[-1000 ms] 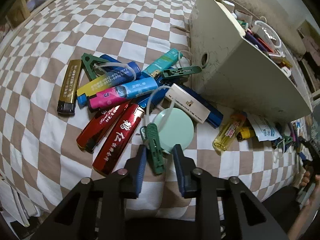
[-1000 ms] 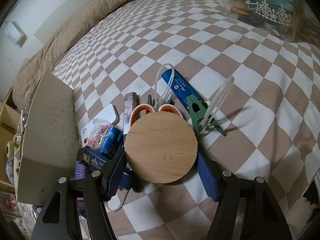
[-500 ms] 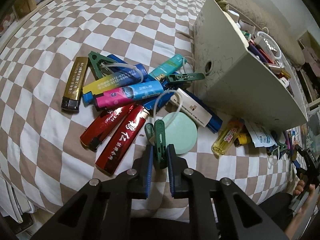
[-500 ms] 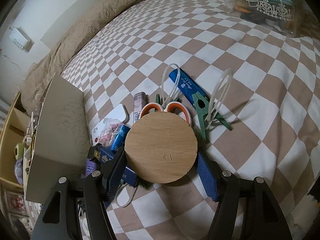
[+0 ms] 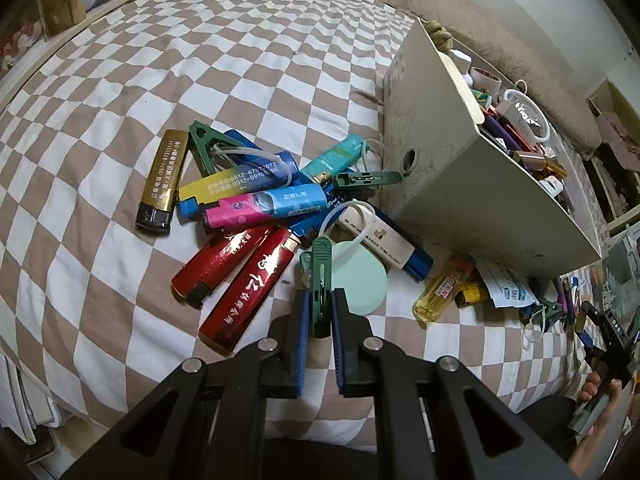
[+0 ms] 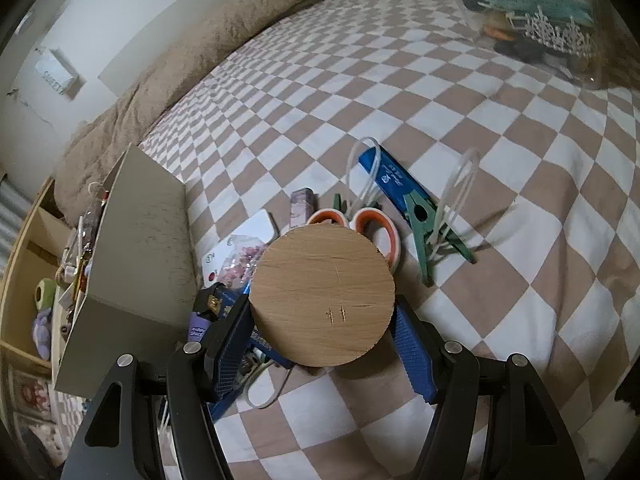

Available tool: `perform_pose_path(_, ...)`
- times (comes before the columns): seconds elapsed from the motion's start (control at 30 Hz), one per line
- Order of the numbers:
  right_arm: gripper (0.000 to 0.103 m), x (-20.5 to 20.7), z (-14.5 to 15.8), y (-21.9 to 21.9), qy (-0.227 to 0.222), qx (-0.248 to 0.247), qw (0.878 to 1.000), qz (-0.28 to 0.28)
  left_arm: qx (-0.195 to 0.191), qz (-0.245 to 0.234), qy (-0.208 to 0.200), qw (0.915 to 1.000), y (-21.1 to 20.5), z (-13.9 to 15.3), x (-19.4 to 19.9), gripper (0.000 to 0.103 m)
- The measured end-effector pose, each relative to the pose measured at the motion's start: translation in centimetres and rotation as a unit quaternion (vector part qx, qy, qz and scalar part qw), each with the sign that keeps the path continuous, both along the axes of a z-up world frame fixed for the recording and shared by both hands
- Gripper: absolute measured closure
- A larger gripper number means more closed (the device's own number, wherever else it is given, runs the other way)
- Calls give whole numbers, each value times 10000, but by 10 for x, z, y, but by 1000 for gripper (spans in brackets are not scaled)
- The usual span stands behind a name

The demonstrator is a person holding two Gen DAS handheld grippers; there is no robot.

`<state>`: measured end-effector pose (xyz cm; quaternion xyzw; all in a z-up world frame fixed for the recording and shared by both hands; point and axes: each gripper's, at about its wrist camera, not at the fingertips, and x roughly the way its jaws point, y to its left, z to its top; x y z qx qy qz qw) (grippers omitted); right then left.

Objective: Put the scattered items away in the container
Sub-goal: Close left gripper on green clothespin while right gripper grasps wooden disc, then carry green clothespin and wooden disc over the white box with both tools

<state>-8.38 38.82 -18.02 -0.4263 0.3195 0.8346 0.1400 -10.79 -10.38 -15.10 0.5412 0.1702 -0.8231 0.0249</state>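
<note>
Centrally, left tongs [image 5: 319, 316] clamp a green clothespin [image 5: 320, 280]; red lighters [image 5: 248, 288] at 9 o'clock; right tongs [image 6: 320, 324] grip a wooden disc [image 6: 322, 296].

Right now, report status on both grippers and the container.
Left gripper shut on green clip. Right gripper shut on wooden disc. Container open-topped, part full, lighters scattered alongside.

My left gripper [image 5: 320, 316] and right gripper [image 6: 324, 332] share one look: black angular frames, silver screws, fingers faced with blue ribbed pads [image 6: 414, 354].
</note>
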Motion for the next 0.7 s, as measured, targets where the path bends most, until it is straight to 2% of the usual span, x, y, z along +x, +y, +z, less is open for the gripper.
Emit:
perform_pose_path(0.23, 34, 3, 9, -5, 298, 83, 9995, 104, 12, 80, 193, 9998, -2, 5, 3, 92)
perform_pose_path(0.4, 34, 3, 16, -15, 447, 336, 9981, 247, -167, 176, 284, 9993, 0, 9, 5, 92)
perform_pose_path(0.7, 34, 14, 23, -34, 614, 335, 9962, 515, -120, 249, 527, 9982, -2, 18, 14, 92)
